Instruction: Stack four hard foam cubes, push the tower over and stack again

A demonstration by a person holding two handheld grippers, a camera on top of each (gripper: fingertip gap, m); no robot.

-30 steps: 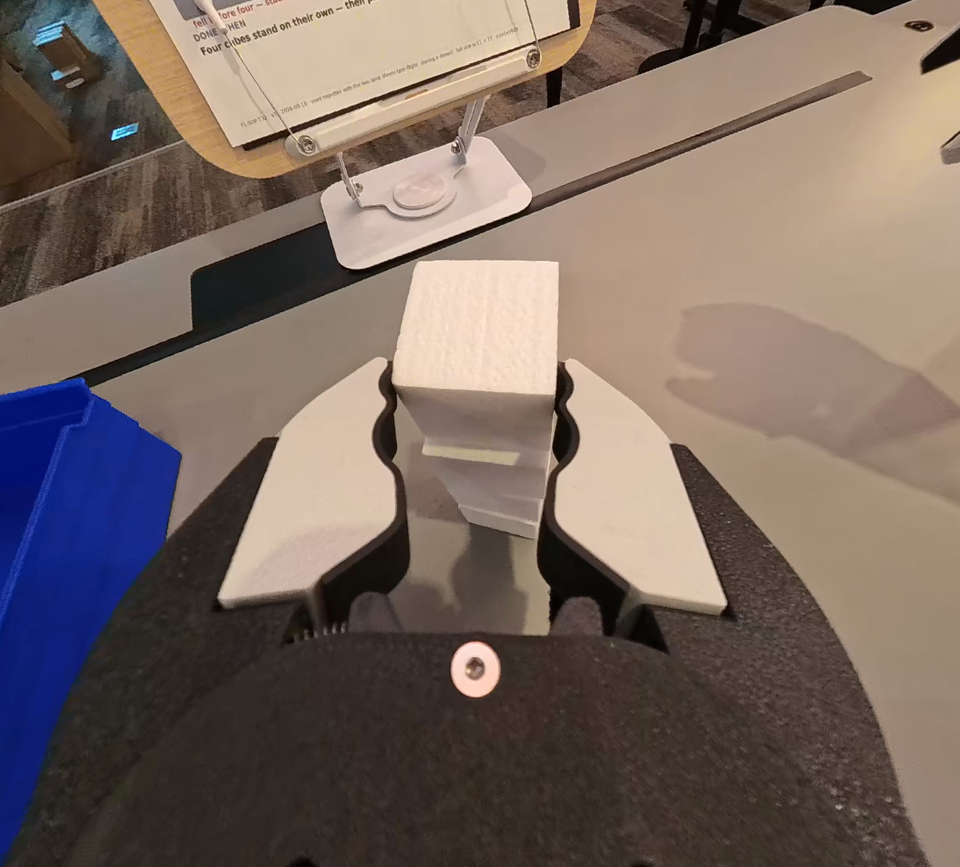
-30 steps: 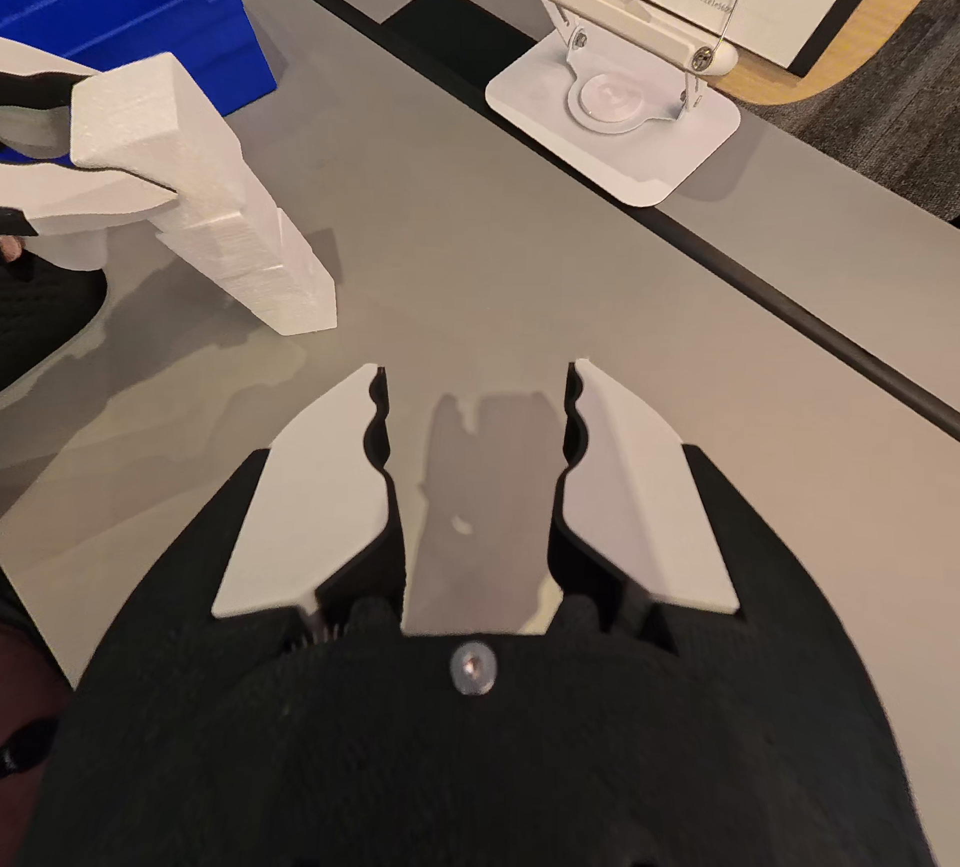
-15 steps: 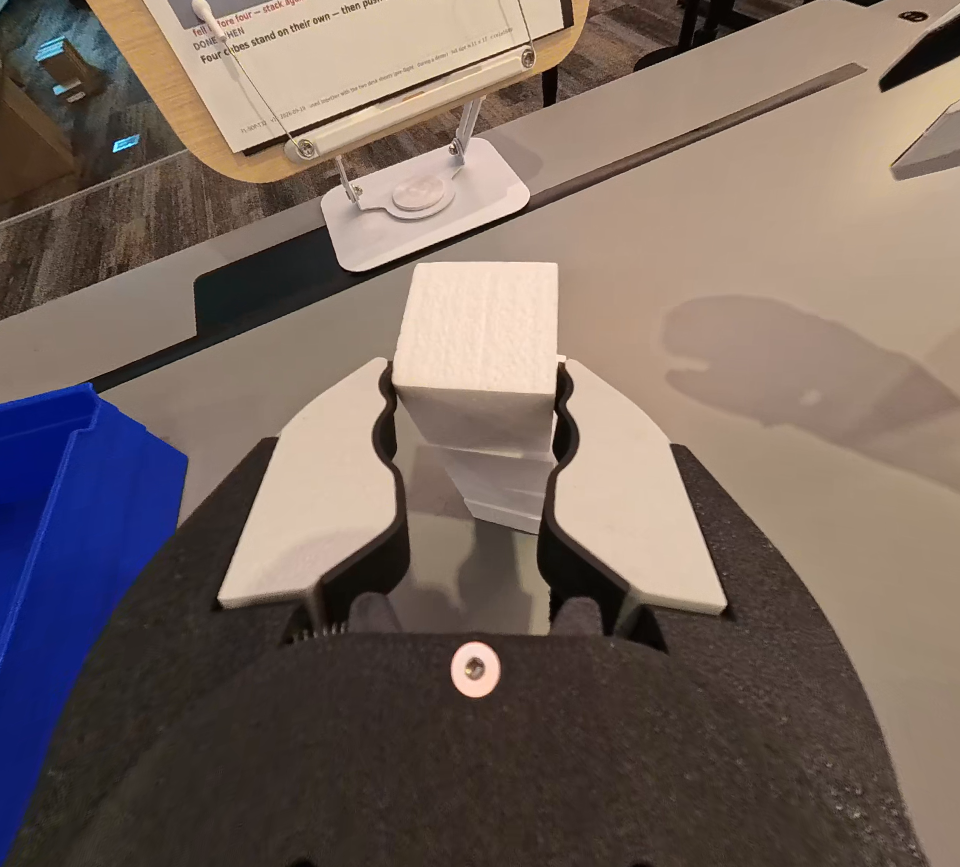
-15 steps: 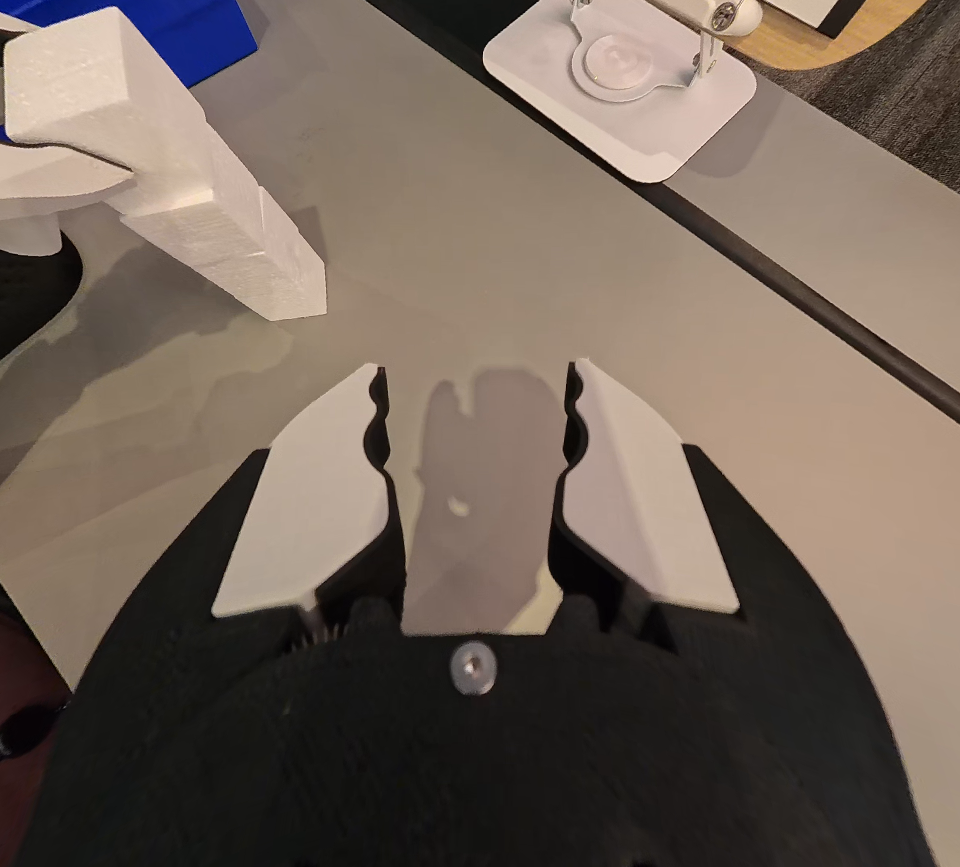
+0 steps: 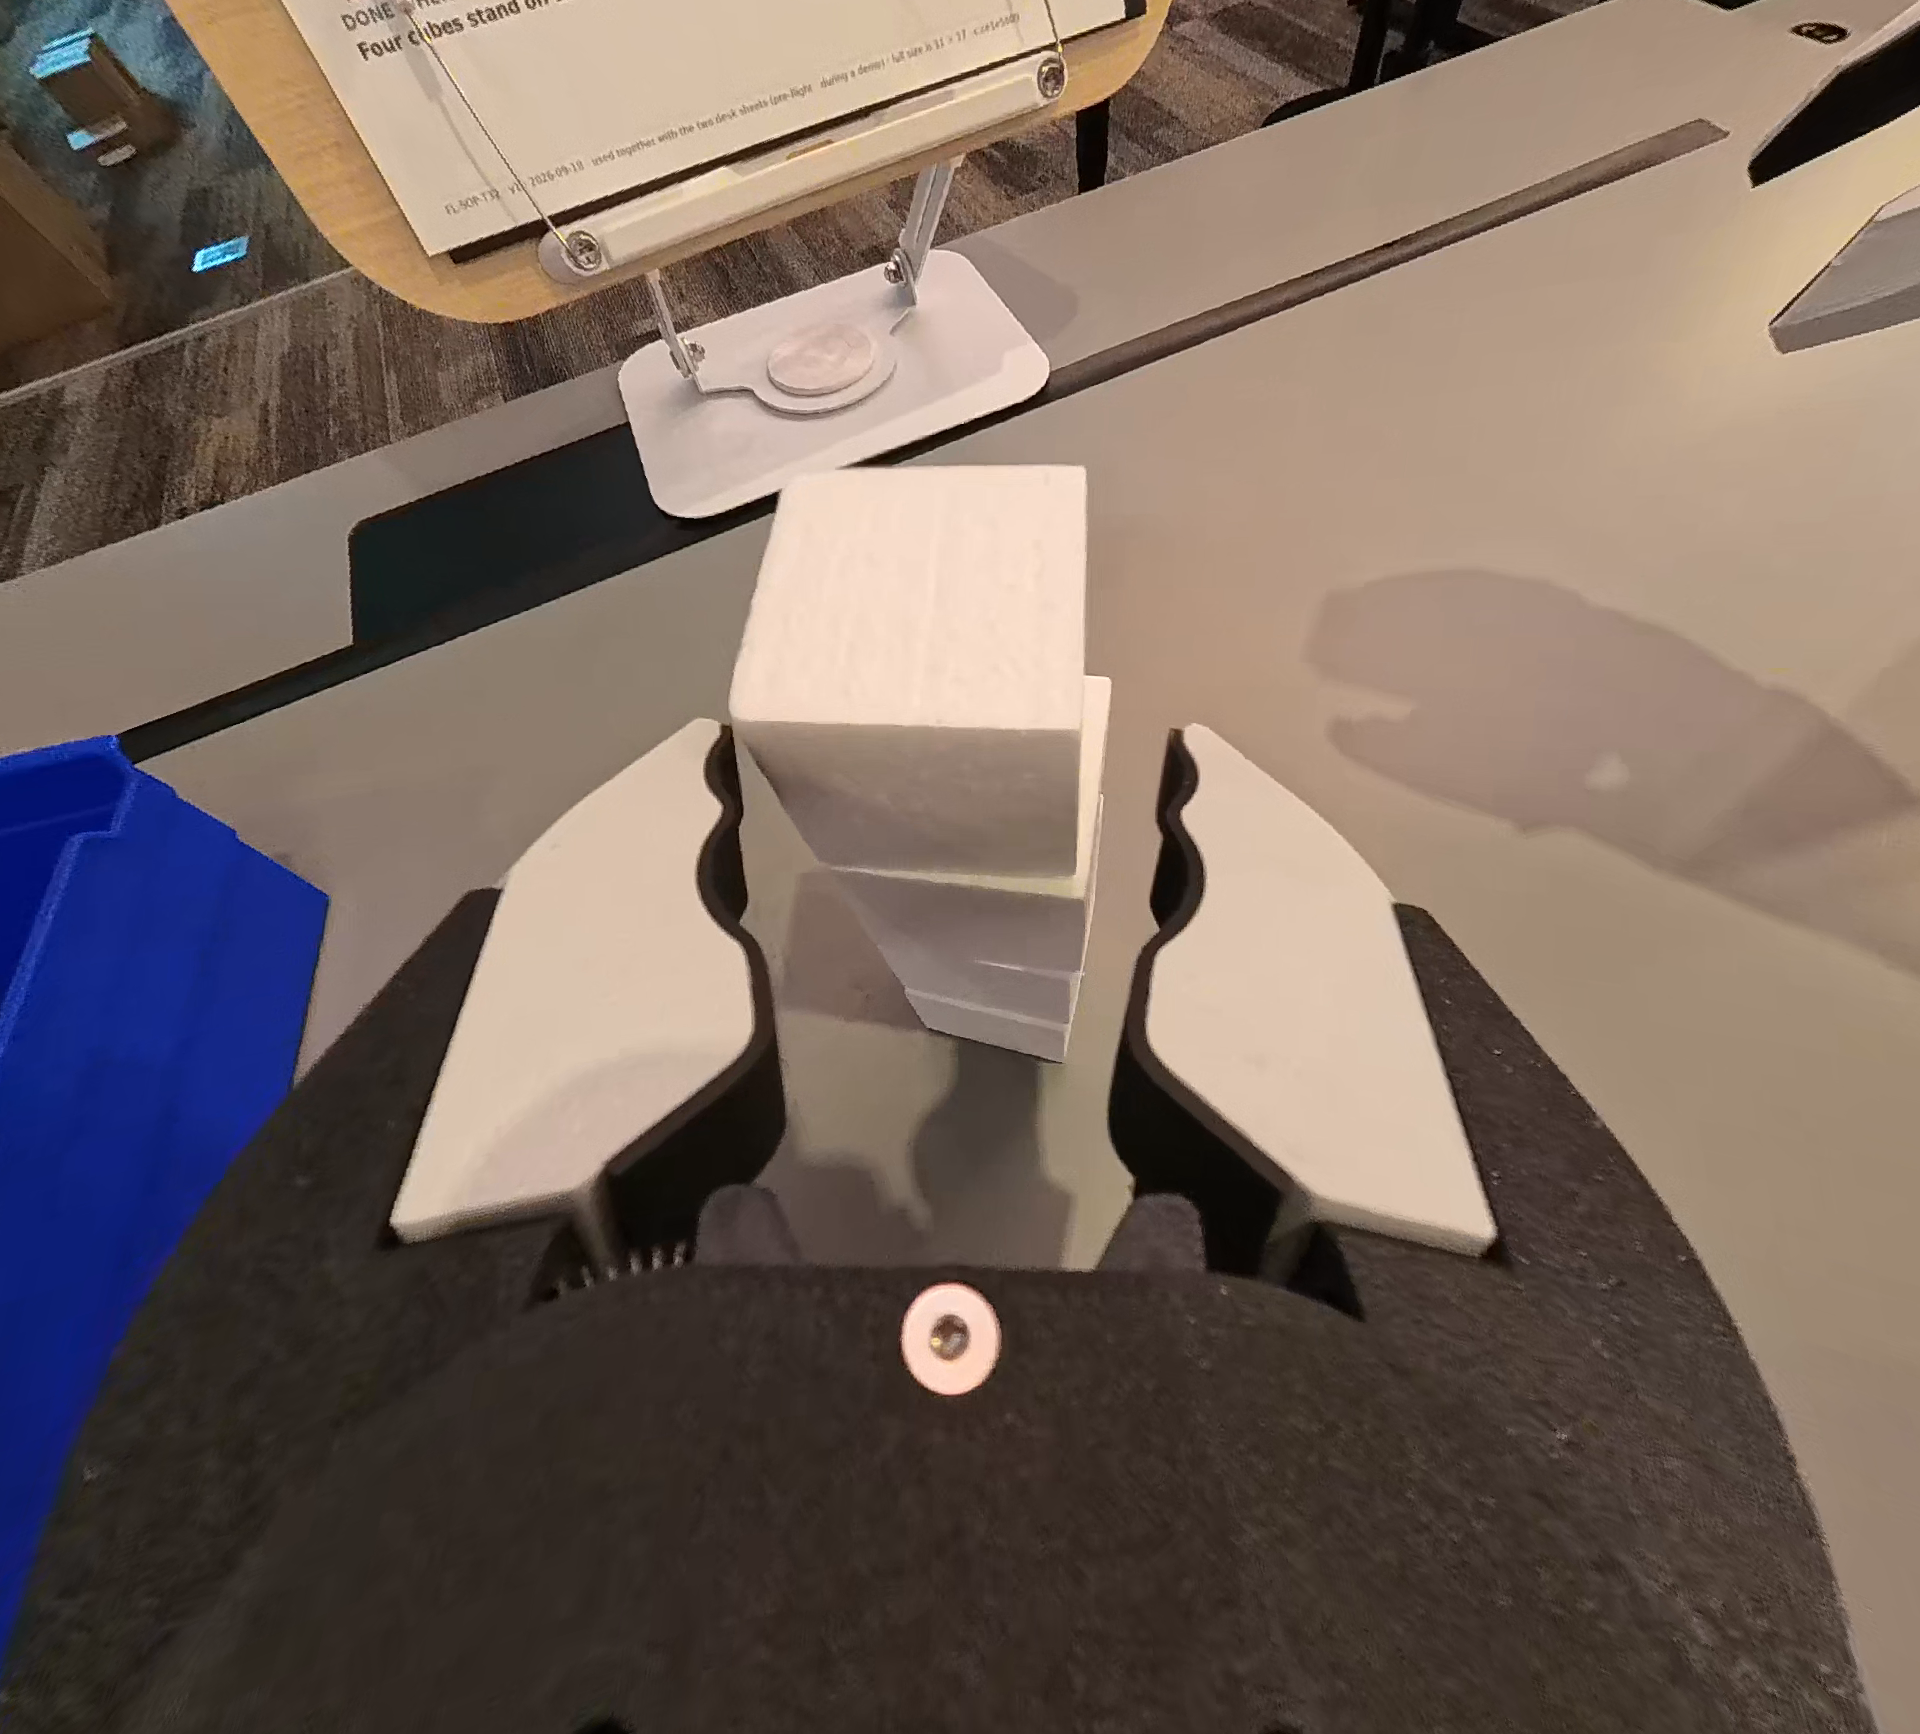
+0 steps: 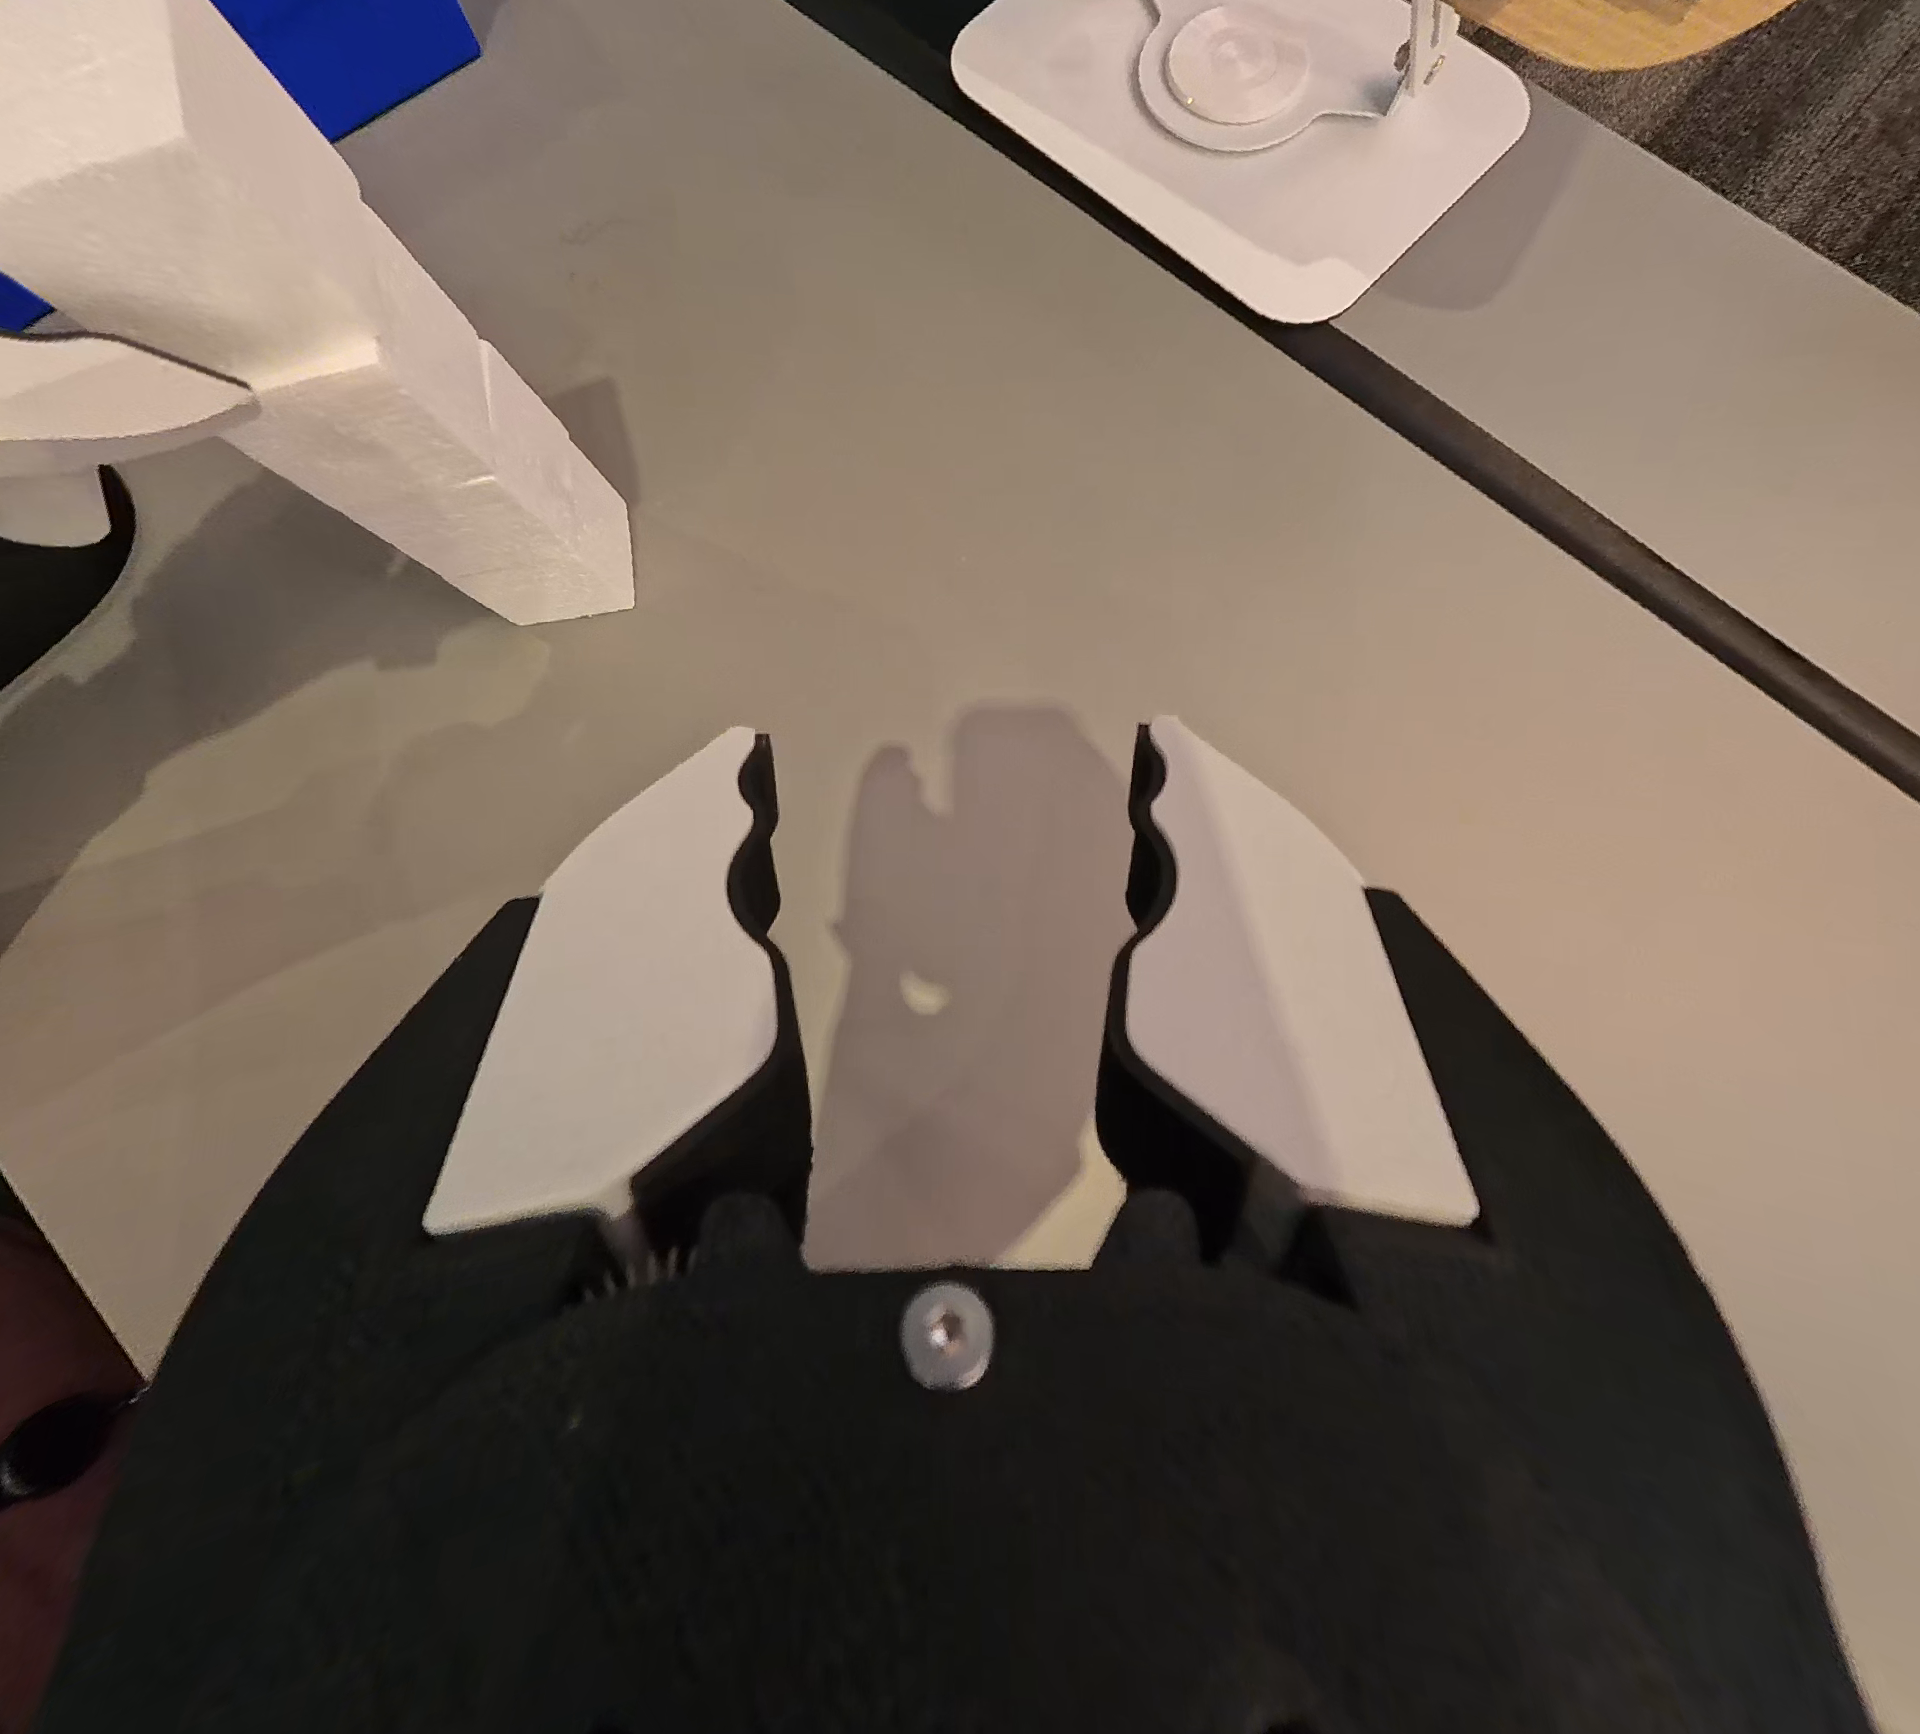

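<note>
Printed instruction sheet (coloured captions) on stand

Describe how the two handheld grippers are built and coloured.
Both match. The left gripper and right gripper each have a black, grainy-textured rounded body with a silver screw in a pale washer at the centre. Two flat pale grey fingers carry wavy black inner pads. No cables or sleeves are visible.

Left gripper: black, rough-textured rounded body; two flat white fingers with black wavy-edged inner pads; one pale round washer with a hex screw at near centre; spring coils visible at the left finger's base. Right gripper: same build, silver hex screw.
</note>
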